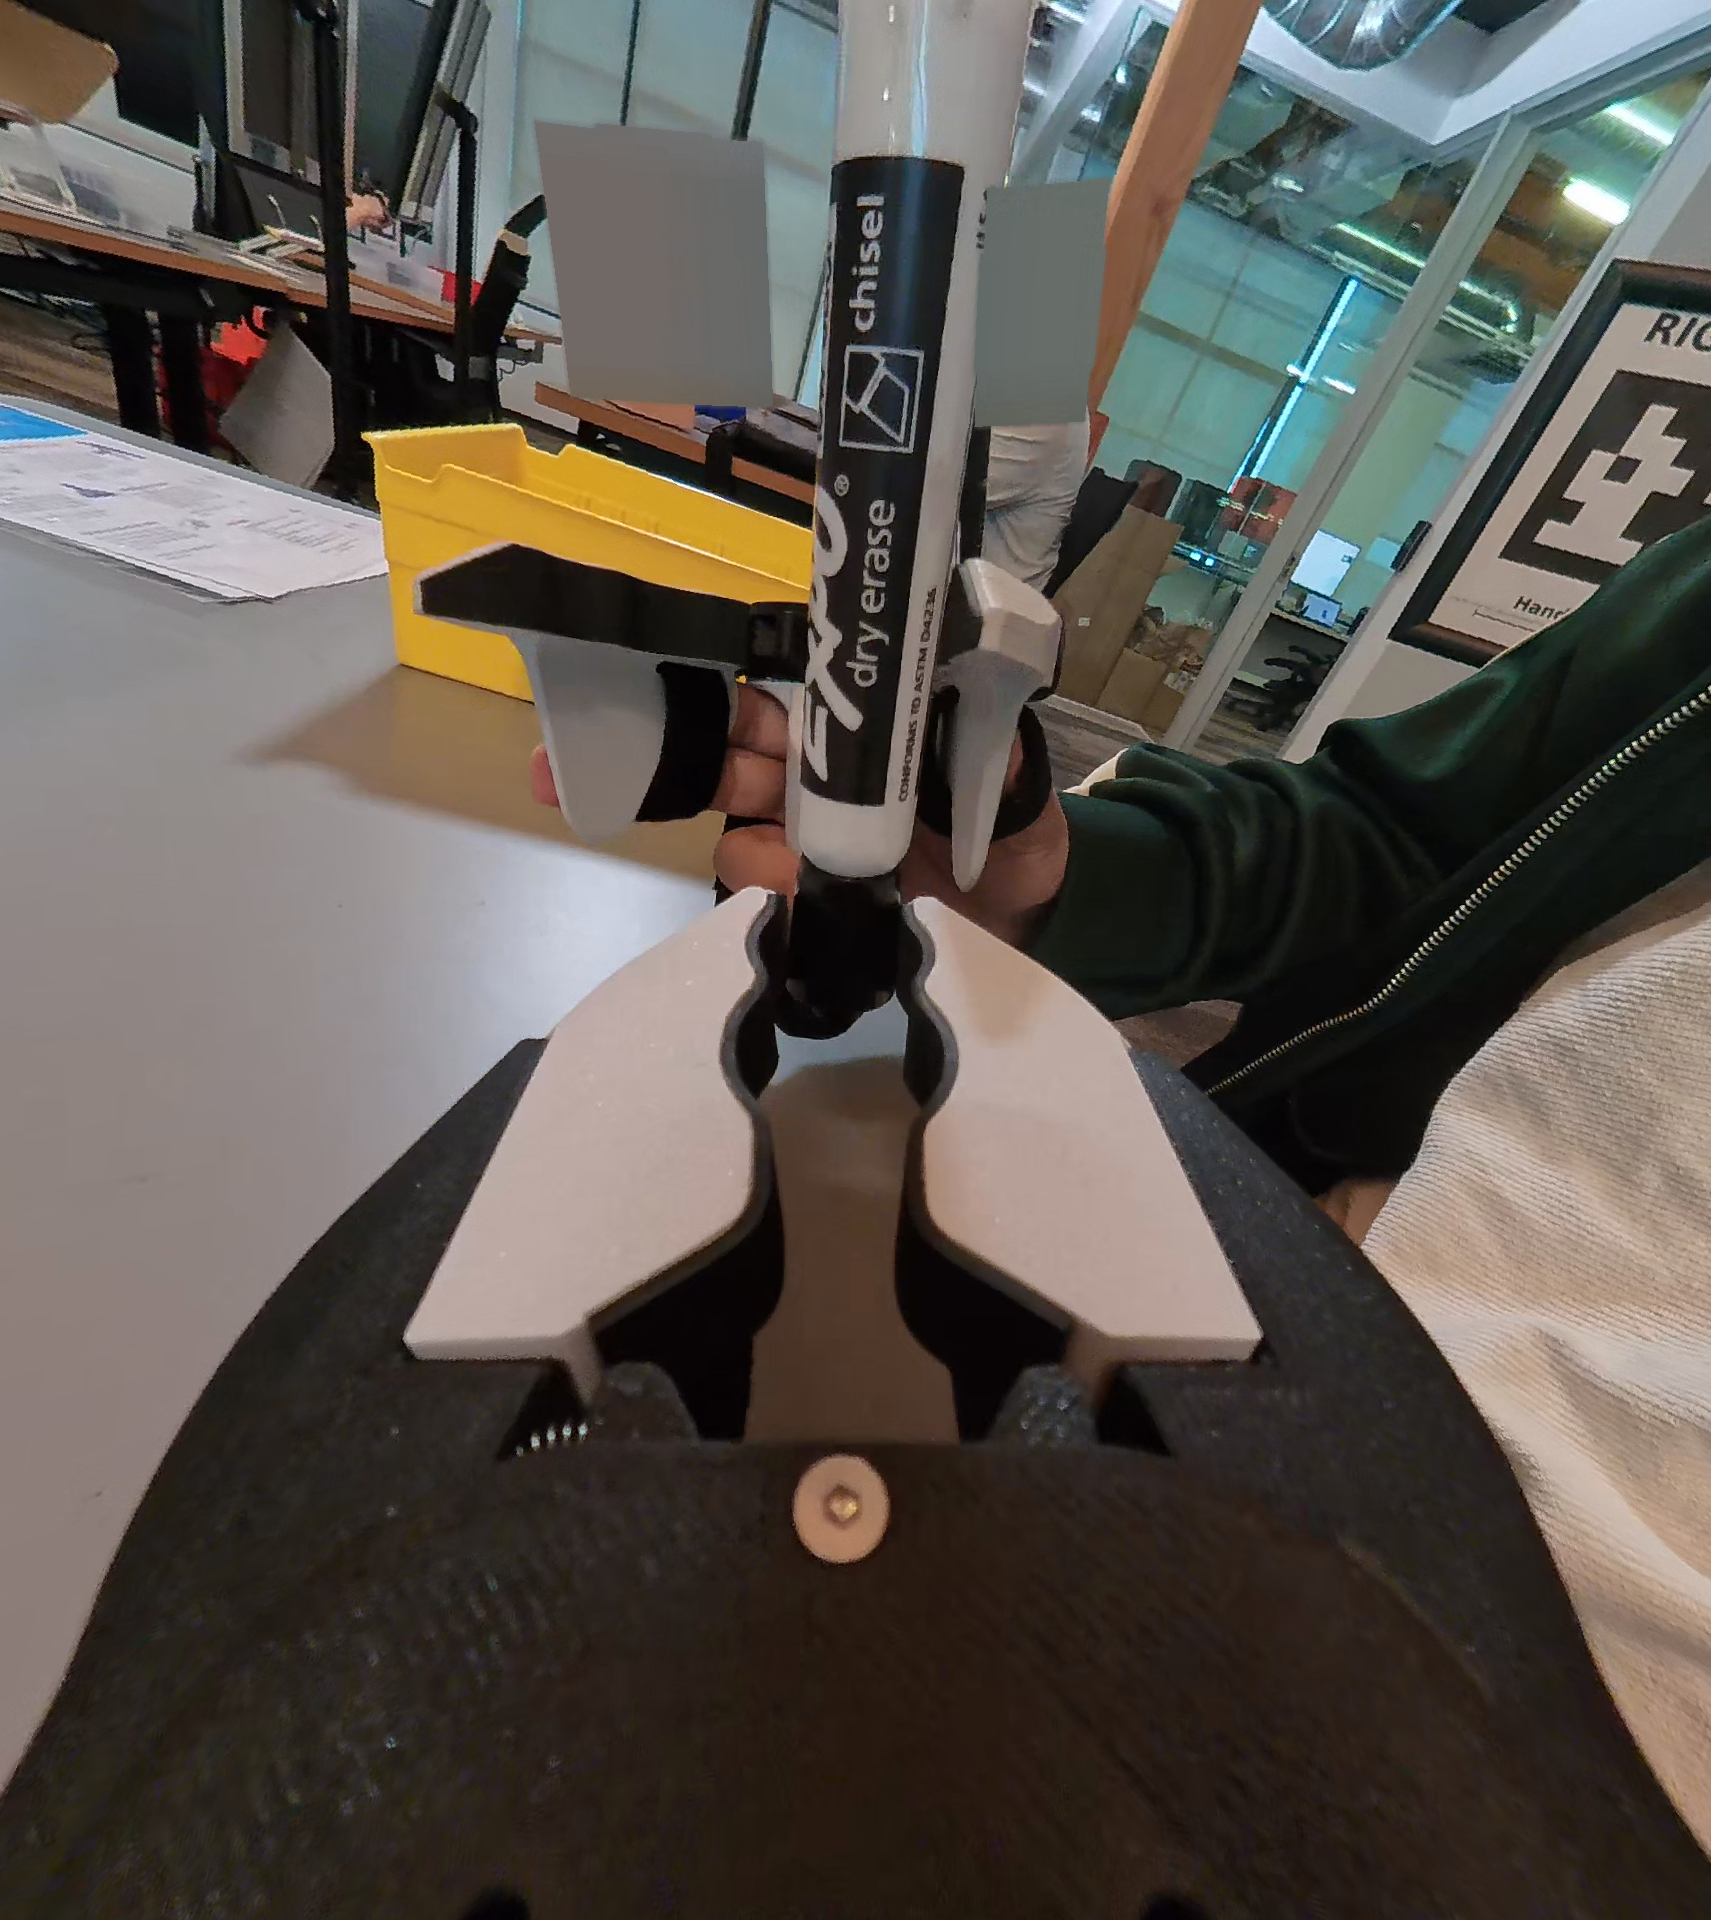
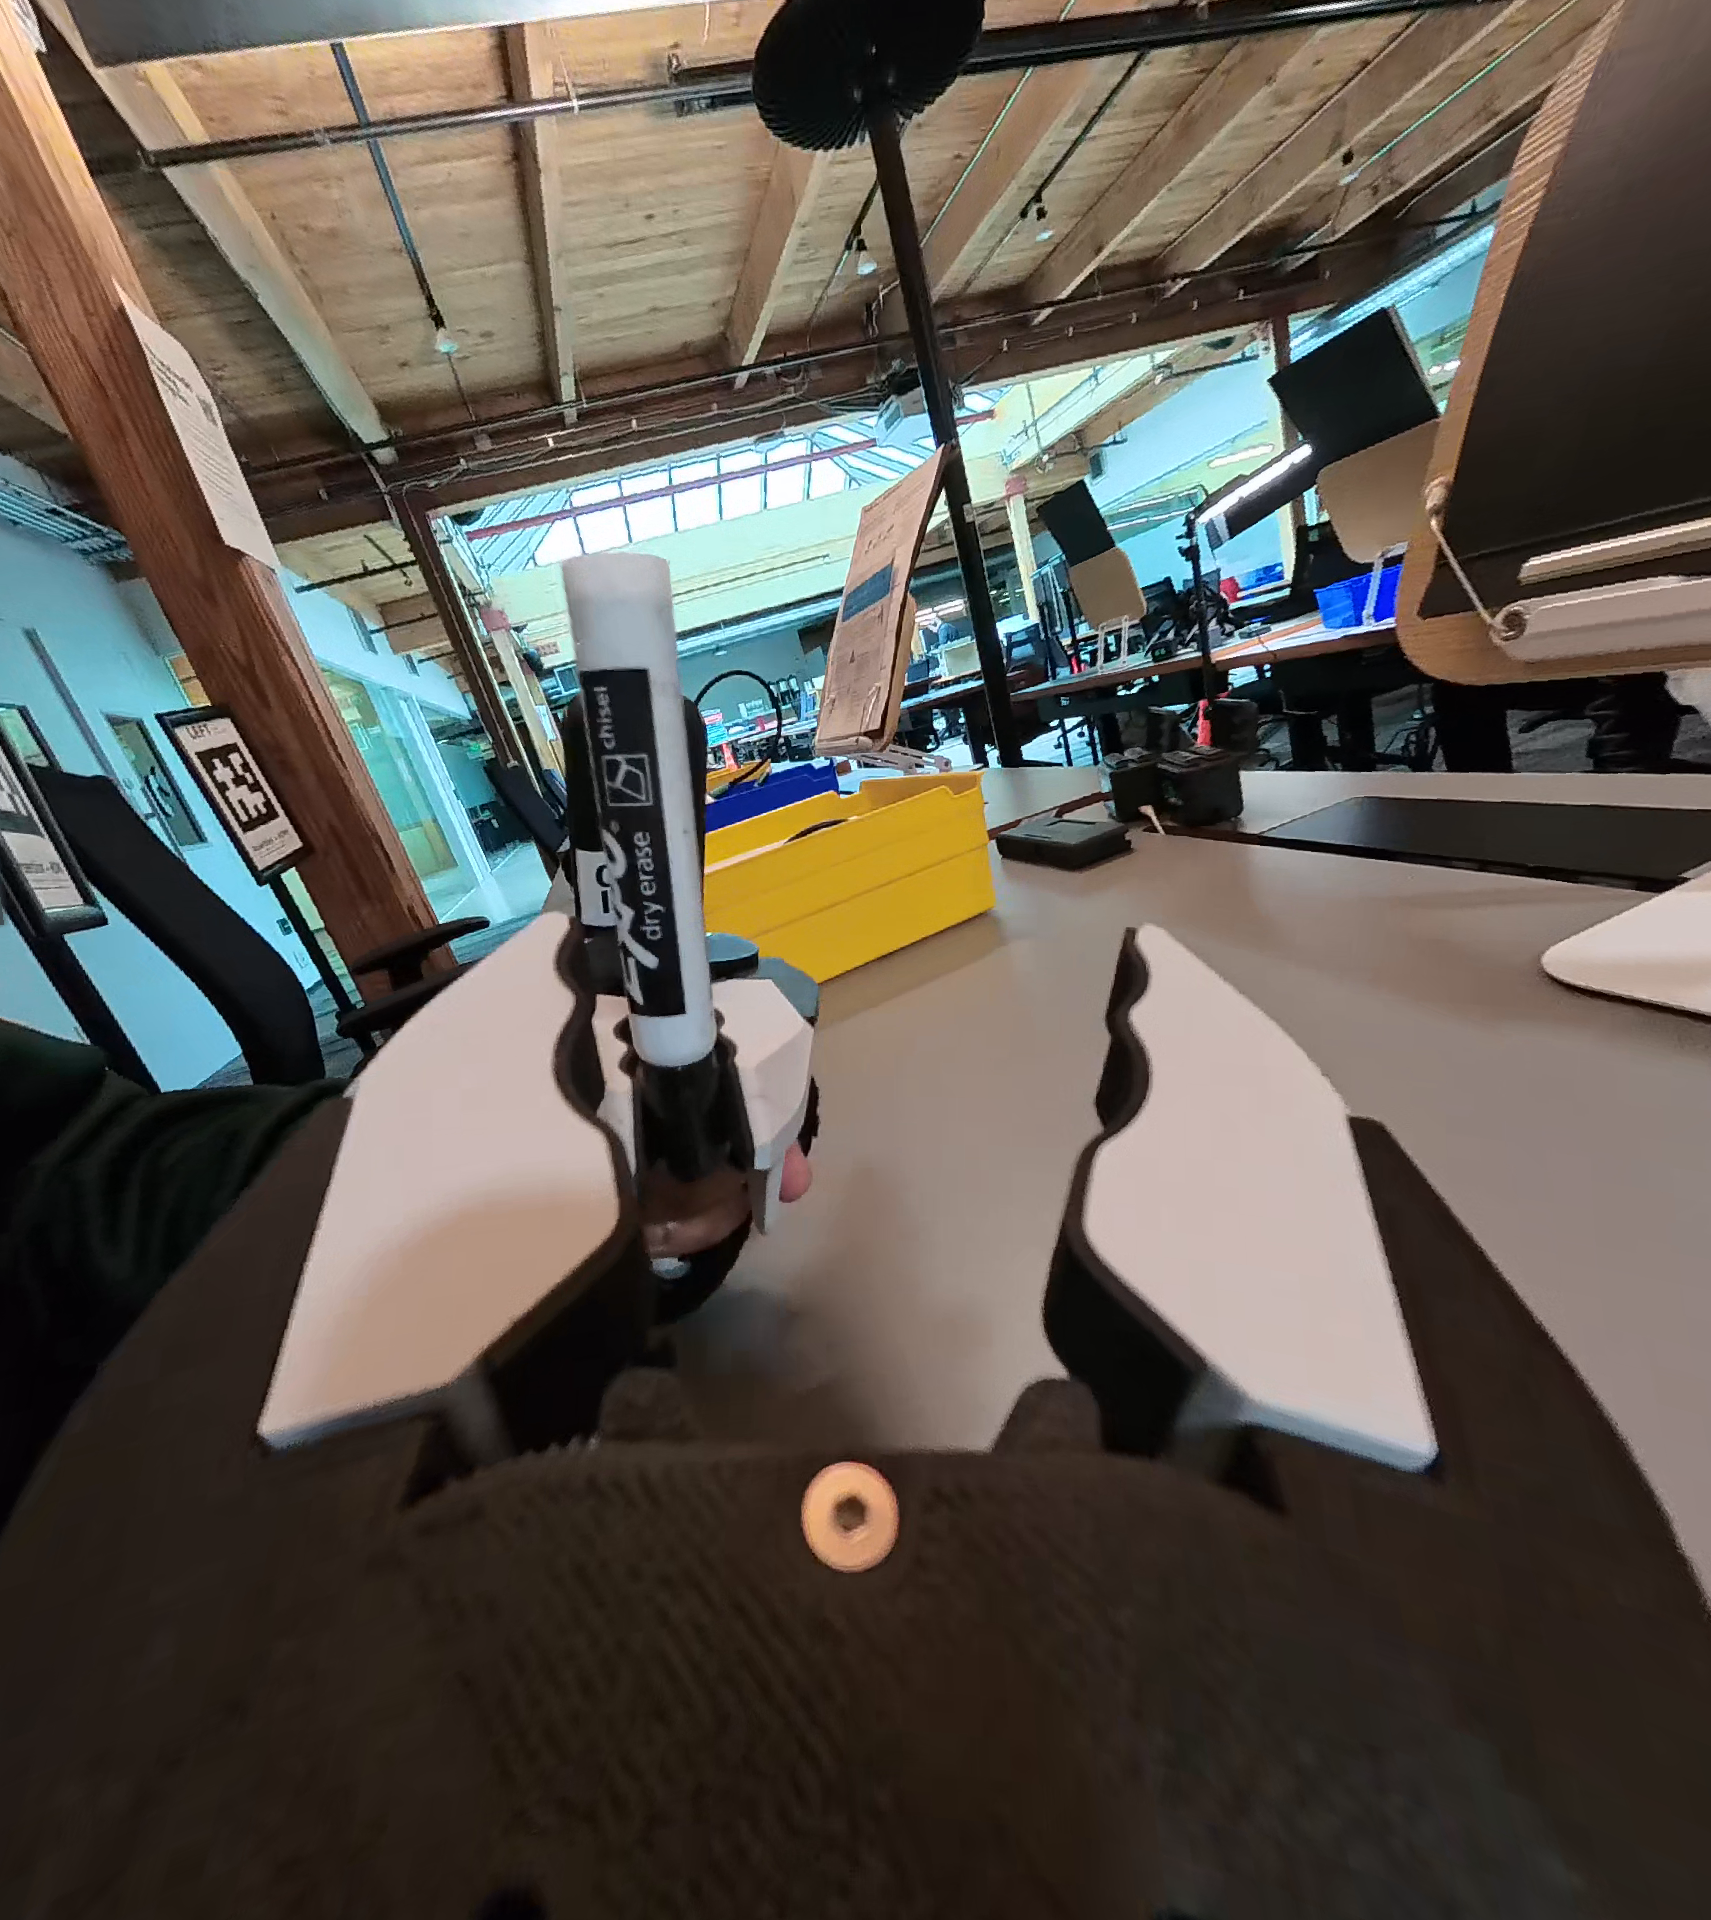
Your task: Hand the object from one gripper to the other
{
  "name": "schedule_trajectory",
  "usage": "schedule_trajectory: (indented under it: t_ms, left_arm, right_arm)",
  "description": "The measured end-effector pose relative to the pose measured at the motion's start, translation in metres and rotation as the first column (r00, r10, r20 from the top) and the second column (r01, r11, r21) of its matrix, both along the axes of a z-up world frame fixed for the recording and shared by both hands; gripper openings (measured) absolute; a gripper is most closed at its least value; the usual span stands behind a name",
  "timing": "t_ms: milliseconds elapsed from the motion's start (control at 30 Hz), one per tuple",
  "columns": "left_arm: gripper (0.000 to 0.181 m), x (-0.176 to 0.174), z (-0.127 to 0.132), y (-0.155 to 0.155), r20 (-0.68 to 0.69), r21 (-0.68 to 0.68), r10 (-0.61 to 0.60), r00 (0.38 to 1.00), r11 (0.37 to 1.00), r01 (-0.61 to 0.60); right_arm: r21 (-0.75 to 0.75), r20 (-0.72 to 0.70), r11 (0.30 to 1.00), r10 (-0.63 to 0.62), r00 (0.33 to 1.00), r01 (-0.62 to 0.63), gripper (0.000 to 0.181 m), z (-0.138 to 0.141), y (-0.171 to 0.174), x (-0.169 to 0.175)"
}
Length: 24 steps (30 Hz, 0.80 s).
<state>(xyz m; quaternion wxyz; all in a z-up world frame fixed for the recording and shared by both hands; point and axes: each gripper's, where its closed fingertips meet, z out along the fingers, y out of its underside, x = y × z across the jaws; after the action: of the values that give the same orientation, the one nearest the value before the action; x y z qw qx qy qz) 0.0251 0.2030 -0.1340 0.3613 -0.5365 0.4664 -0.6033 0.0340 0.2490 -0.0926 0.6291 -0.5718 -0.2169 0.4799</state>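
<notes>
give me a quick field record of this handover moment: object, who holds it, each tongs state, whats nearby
object: white dry-erase marker with black label and black cap, upright, cap end down
holder: left tongs, shut on the black cap
right tongs: open, jaws wide apart, marker beside one finger and not between them
handover: not yet done
surface: grey table
nearby: yellow plastic bin on the table behind the marker
person: dark green zipped sleeve of the arm holding the right tongs

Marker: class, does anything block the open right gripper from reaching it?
Nothing visible does. The marker stands upright, its black cap clamped in the left gripper. The right gripper is open, and the marker sits against its left finger.
</notes>
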Motion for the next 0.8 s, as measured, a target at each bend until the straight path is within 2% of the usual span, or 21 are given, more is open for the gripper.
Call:
schedule_trajectory:
  t_ms: [267, 300, 367, 467, 800]
  left_arm:
    - [0.020, 0.001, -0.002, 0.000, -0.008, -0.001, -0.003, 1.000, 1.000, 0.003]
    - [0.020, 0.001, -0.003, -0.001, -0.012, 0.000, -0.004, 1.000, 1.000, 0.004]
    - [0.020, 0.002, -0.004, -0.002, -0.019, 0.005, -0.008, 1.000, 1.000, 0.008]
    - [0.020, 0.004, -0.006, -0.004, -0.030, 0.015, -0.015, 0.999, 1.000, 0.016]
    - [0.020, 0.007, -0.010, -0.010, -0.047, 0.042, -0.028, 0.998, 0.999, 0.030]
  right_arm:
    - [0.082, 0.072, 0.996, 0.032, 0.997, -0.038, 0.092, 0.001, -0.012, -0.015]
    - [0.100, 0.085, 0.994, 0.044, 0.995, -0.053, 0.086, 0.002, -0.016, -0.017]
    - [0.149, 0.117, 0.983, 0.092, 0.989, -0.109, 0.060, 0.002, -0.026, -0.024]
    - [0.176, 0.168, 0.972, 0.125, 0.978, -0.155, 0.040, -0.001, -0.034, -0.031]
    - [0.174, 0.204, 0.969, 0.139, 0.969, -0.175, 0.021, -0.006, -0.037, -0.034]
